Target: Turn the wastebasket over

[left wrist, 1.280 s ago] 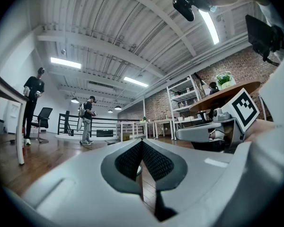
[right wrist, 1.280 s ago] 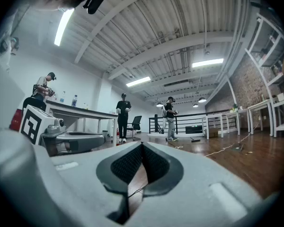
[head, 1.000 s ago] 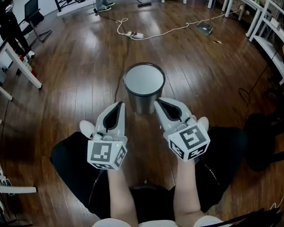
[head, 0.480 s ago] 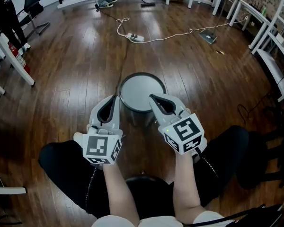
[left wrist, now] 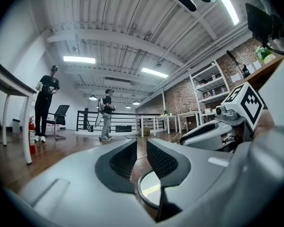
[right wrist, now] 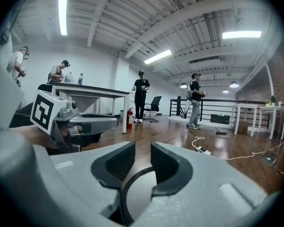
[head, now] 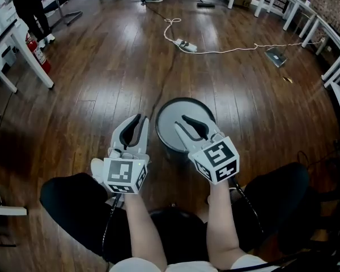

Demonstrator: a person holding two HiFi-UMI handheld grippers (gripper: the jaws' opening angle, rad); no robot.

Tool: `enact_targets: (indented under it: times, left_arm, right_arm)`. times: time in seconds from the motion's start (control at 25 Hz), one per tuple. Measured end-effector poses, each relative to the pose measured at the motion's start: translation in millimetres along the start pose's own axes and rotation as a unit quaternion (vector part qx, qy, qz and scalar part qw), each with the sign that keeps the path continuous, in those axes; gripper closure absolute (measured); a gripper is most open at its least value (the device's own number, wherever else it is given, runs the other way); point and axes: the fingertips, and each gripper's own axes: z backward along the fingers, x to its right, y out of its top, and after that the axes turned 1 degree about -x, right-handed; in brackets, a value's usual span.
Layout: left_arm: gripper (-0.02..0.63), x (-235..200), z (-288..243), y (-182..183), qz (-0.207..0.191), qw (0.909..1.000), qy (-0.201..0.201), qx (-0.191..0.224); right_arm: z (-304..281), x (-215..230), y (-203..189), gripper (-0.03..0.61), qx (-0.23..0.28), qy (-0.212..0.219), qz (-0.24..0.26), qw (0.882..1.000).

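We have not yet gripped or turned the wastebasket [head: 168,130] standing on the floor by our knees, the left gripper [head: 140,119] beside its rim, the right gripper [head: 181,121] over it, both jaws just opening slightly, nothing between them.

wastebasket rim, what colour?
Dark, near-black rim on the wastebasket, ringing a pale grey face. Head view shows it best.
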Motion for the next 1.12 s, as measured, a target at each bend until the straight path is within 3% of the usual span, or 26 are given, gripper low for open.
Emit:
enact_targets:
  times: [0.2,0.24,0.36,0.52,0.68,0.76,0.88,1.12]
  left_arm:
    - [0.436,-20.4,-6.7,-25.6,0.001,0.9994,0.035,-0.005]
    - [0.411,-23.3,-8.5,-30.6,0.006,0.9992,0.039,-0.009]
    - [0.308,-29.3,-12.8,-46.0,0.014,0.9984,0.049,-0.027]
    - [0.27,-39.3,-13.5,-62.7,0.023,0.9967,0.064,-0.044]
    - [0.267,-54.0,-7.1,-67.2,0.034,0.9942,0.09,-0.047]
    - [0.267,-59.3,-4.0,-67.3,0.041,0.9931,0.101,-0.044]
    - [0.267,-66.2,-0.3,-66.3,0.047,0.9918,0.112,-0.04]
    - [0.272,-69.7,3.0,-68.7,0.056,0.991,0.117,-0.034]
  right_arm:
    - [-38.6,-13.2,-45.4,0.311,-0.056,0.03,-0.013,0.998]
    - [-46.3,-15.0,-55.5,0.304,-0.071,0.034,-0.011,0.997]
    - [-68.0,-25.8,-84.7,0.304,-0.12,0.051,0.001,0.991]
    - [-90.1,-49.6,-116.0,0.305,-0.185,0.078,0.022,0.979]
    - [-105.8,-60.9,-139.4,0.317,-0.242,0.073,0.073,0.965]
    - [-109.3,-59.0,-147.5,0.398,-0.259,0.057,0.089,0.96]
    - [-112.2,-53.8,-152.8,0.462,-0.271,0.026,0.111,0.956]
    - [-111.8,-52.6,-153.1,0.486,-0.269,0.015,0.062,0.961]
